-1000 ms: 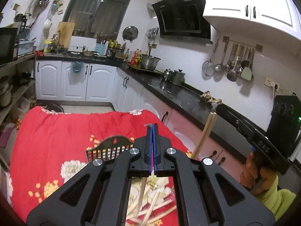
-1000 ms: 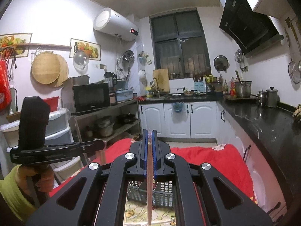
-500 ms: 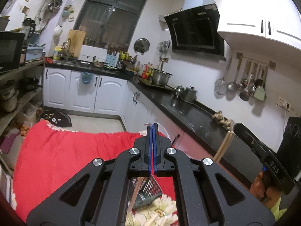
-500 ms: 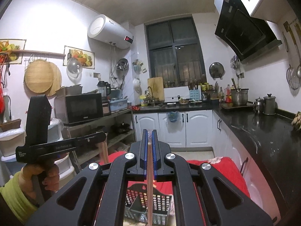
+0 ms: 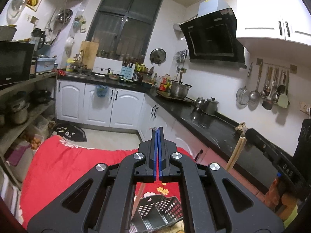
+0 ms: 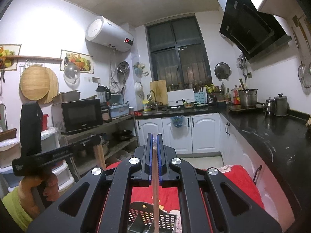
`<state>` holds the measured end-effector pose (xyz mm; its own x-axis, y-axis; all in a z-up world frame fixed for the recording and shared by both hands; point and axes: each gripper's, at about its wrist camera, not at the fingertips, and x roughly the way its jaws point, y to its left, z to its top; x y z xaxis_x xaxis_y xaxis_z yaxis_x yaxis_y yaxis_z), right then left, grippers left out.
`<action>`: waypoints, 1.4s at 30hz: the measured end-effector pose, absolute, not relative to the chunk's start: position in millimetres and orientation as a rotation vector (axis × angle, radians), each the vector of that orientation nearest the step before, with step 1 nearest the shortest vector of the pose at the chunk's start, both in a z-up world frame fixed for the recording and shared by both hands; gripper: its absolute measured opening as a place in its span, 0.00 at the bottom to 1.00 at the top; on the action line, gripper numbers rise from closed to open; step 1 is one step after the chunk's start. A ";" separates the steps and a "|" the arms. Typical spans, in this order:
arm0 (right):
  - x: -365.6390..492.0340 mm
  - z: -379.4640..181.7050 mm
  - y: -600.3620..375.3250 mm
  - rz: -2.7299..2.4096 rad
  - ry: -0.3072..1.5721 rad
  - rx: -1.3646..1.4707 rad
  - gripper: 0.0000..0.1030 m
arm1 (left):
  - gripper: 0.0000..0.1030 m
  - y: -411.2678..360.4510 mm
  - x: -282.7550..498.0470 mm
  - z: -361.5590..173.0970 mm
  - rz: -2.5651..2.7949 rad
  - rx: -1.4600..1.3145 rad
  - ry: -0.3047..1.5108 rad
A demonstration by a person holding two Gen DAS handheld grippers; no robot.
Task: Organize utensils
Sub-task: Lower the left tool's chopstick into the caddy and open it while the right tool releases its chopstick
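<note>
both grippers up over the basket [image 6: 155,218]
R gripper [image 6: 155,136] clamped on chopsticks [image 6: 155,194], L gripper [image 5: 157,129] jaws together on a stick [image 5: 139,198], mostly hidden

Both grippers, the left gripper [image 5: 157,134] and the right gripper [image 6: 155,139], are matte black with blue finger pads and round silver screws at the linkage pivots. Each hand [image 6: 37,186] wears a yellow-green sleeve [image 6: 17,207] behind its handle.

Open air lies ahead of both grippers above the red tablecloth [image 5: 64,167]. The black perforated basket [image 6: 153,216] stands directly below them; the dark countertop [image 6: 272,136] hems the right side.
</note>
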<state>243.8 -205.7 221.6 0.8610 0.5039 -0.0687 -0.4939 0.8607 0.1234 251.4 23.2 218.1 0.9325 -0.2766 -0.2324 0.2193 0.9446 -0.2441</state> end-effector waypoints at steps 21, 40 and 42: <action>280.9 149.8 -178.1 0.436 0.126 0.083 0.04 | 0.00 15.4 269.5 142.8 -0.257 -0.193 0.341; 261.4 121.5 -186.0 0.412 0.290 0.087 0.54 | 0.43 22.0 246.3 106.4 -0.237 -0.213 0.406; 256.0 123.2 -189.8 0.402 0.289 0.091 0.56 | 0.50 21.9 238.6 110.1 -0.225 -0.201 0.391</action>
